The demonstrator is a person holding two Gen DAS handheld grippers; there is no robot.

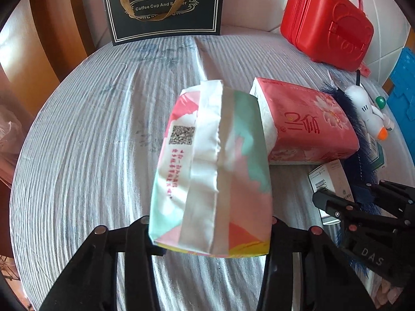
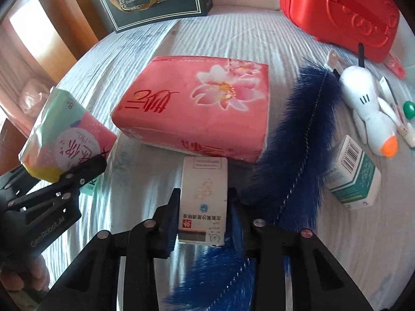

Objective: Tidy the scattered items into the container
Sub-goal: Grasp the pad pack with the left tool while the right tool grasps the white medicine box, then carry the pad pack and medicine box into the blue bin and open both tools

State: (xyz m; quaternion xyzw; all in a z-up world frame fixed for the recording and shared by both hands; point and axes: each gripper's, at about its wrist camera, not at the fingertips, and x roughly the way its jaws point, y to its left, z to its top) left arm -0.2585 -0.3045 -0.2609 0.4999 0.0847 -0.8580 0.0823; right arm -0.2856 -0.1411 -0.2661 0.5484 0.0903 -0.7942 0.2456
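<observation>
My left gripper (image 1: 210, 233) is shut on a pastel pink, teal and white tissue pack (image 1: 212, 165), which hangs tilted above the striped cloth. The right wrist view shows the same pack (image 2: 67, 134) at the left in the left gripper (image 2: 64, 171). My right gripper (image 2: 205, 197) is shut on a small white medicine box (image 2: 203, 202), its pads pressing on both long sides. The box lies just in front of a large pink flowered tissue pack (image 2: 197, 103). A dark gift bag (image 1: 163, 7) stands at the back of the table and a red case (image 1: 326, 23) at the back right.
Right of the white box lie a blue feather-like brush (image 2: 293, 140), a white plush toy (image 2: 368, 108) and a green-and-white box (image 2: 352, 176). A blue crate (image 1: 404, 90) sits at the table's right edge. The striped cloth (image 1: 90, 129) covers the table.
</observation>
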